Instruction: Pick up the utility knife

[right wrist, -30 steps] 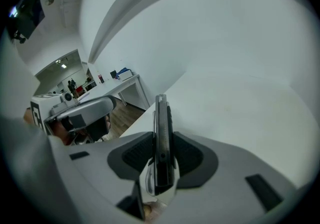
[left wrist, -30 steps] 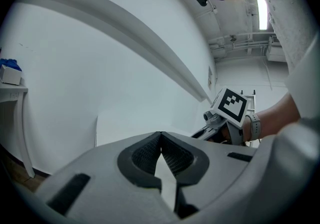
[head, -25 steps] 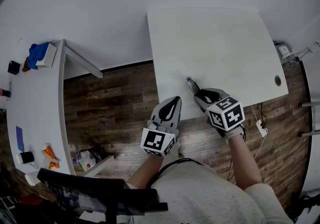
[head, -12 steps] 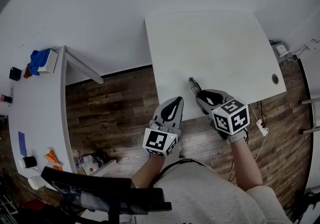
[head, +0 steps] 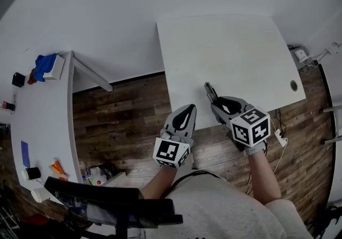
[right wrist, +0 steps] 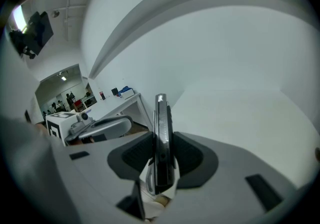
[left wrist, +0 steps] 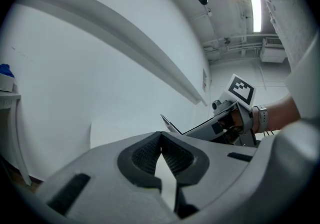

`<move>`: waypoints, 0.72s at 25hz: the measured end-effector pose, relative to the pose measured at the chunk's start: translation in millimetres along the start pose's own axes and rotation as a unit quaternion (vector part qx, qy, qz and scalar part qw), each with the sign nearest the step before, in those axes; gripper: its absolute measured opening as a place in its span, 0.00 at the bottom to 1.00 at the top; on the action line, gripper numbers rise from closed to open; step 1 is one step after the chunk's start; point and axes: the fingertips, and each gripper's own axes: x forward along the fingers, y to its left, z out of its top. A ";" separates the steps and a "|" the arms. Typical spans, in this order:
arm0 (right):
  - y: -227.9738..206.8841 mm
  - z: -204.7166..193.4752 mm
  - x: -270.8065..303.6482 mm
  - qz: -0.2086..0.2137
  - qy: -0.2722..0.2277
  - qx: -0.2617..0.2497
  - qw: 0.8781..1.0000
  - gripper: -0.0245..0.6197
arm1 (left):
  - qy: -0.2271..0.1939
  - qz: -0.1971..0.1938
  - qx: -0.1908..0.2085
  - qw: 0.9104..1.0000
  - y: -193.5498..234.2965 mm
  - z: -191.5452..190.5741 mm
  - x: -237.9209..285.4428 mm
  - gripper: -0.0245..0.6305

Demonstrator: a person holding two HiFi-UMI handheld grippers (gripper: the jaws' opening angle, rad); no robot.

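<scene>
The utility knife, dark with a metal edge, stands on its edge between the pads of my right gripper, which is shut on it. In the head view the knife sticks out ahead of the right gripper over the near edge of the white table, lifted off its top. My left gripper hangs over the wooden floor just left of the table's near corner; its jaws meet at the tips with nothing between them. From the left gripper view the right gripper with the knife shows at the right.
A second white desk runs down the left with small items on it, among them a blue cloth and orange pieces. A dark chair back sits below. Cables and a power strip lie on the floor at right.
My right gripper has risen a little with the knife held in it, lifting it off the table. The left gripper has stayed where it was.
</scene>
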 end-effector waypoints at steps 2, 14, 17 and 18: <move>1.1 3.3 -4.0 -0.001 -0.011 0.003 1.000 0.24 | 0.000 0.000 0.000 1.000 -1.0 -0.1 -1.1 0.05; 7.1 16.0 -20.2 0.001 -0.068 0.026 0.997 0.24 | -0.013 0.008 0.010 1.000 -1.7 12.9 -0.9 0.05; 7.4 14.9 -19.1 0.004 -0.081 0.038 0.996 0.24 | -0.015 0.011 0.012 1.000 -0.7 15.9 -0.8 0.05; 8.0 14.2 -18.4 0.007 -0.085 0.044 0.995 0.24 | -0.016 0.013 0.013 1.000 0.0 16.9 -1.1 0.05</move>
